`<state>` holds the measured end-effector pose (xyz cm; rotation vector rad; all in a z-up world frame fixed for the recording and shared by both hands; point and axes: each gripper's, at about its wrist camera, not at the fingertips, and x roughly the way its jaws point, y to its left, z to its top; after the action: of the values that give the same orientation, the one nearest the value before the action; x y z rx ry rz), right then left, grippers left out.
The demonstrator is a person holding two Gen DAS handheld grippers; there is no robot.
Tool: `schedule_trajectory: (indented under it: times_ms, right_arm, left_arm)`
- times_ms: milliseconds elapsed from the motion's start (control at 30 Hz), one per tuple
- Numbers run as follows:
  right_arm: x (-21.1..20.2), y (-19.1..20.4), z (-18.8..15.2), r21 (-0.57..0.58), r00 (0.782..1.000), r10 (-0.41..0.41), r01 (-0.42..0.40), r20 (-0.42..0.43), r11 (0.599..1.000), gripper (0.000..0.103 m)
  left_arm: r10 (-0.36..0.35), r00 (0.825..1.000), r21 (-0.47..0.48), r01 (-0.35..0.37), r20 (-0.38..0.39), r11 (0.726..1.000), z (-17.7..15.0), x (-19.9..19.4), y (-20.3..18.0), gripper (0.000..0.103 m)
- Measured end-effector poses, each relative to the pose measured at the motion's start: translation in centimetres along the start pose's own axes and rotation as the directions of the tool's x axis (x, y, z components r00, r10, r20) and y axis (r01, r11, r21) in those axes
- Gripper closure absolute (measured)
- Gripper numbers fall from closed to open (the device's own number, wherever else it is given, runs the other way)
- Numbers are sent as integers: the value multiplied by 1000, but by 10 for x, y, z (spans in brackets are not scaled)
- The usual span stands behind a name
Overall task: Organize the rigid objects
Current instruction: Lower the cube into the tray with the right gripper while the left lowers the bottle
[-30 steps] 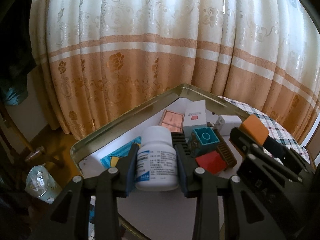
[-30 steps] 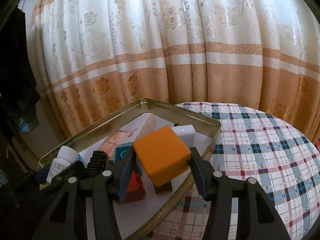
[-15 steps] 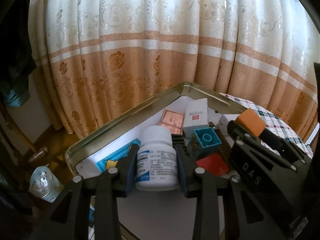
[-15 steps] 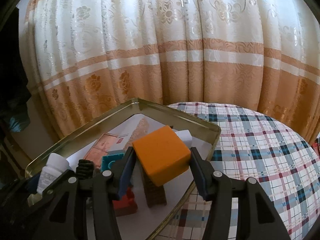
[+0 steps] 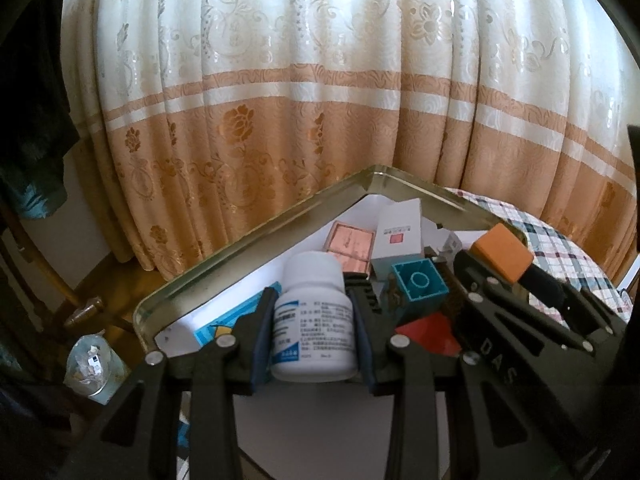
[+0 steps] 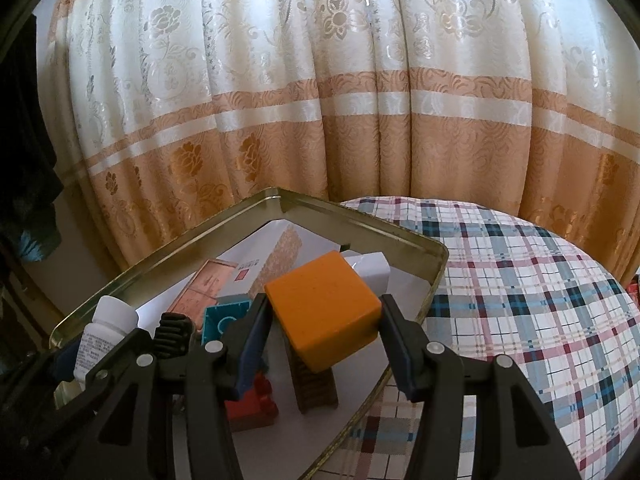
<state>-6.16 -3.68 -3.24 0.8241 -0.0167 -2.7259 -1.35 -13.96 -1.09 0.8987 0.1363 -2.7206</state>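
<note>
Both tongs loaded, both over the tin tray [image 5: 256, 248].

Left tongs [image 5: 312, 340]: clamped on a white pill bottle [image 5: 314, 320], upright, pads [image 5: 262, 340] pressing its labelled sides. Bottle hangs over the near left part of the tray, above bare white lining; whether its base touches the floor of the tray cannot be told.

Right tongs [image 6: 322, 328]: clamped on an orange block [image 6: 324, 312], held tilted, one corner up. It hangs over the right half of the tray, above a brown ribbed piece [image 6: 316, 388] and near a red brick [image 6: 252, 404]. Clear of the tray floor, by the look of it.

Already in the tray: a teal brick [image 5: 416, 284] mid-tray, copper-coloured flat packets [image 5: 350, 244] and a white carton [image 5: 400, 228] toward the far corner, a blue printed card [image 5: 232, 320] on the left. The tray sits on a worktop under a checked cloth [image 6: 520, 280]; curtain behind.

Step in hand, as I judge it: delivery. Two items carried to the tray, neither let go yet.

Next move calls for:
- a bare patch under each item. The bottle has one; the block does not, since the ribbed piece lies right beneath.
- shifting the block toward the open lining at the near right, levelling it, then lowering.
- parting each pair of tongs only once the item rests, bottle upright, or it may topple.
- keeping the two tongs from fouling each other; they sit close.
</note>
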Motion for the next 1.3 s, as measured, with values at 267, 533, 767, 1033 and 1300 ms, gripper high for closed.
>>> schedule_trajectory:
  times_ms: [267, 533, 767, 1033, 1300]
  right_arm:
    - [5, -3, -2, 15, 998, 58, -57, -35, 998, 45]
    - [-9, -7, -6, 35, 999, 43, -43, 19, 998, 41]
    - [-16, -17, -8, 84, 999, 24, -27, 28, 996, 33]
    - [-22, -28, -12, 138, 999, 18, -23, 36, 990, 31]
    - [-33, -28, -13, 133, 996, 10, -22, 88, 991, 20]
  left_arm:
    - [15, 1000, -8, -15, 1, 1000, -1, -1, 1, 67]
    - [77, 997, -40, -77, -2, 996, -1, -1, 6, 46]
    - [81, 997, -71, -82, -15, 994, -2, 0, 13, 28]
    - [91, 996, -53, -91, -12, 994, -1, 0, 11, 17]
    - [126, 992, 7, -126, 23, 992, -3, -8, 1, 1]
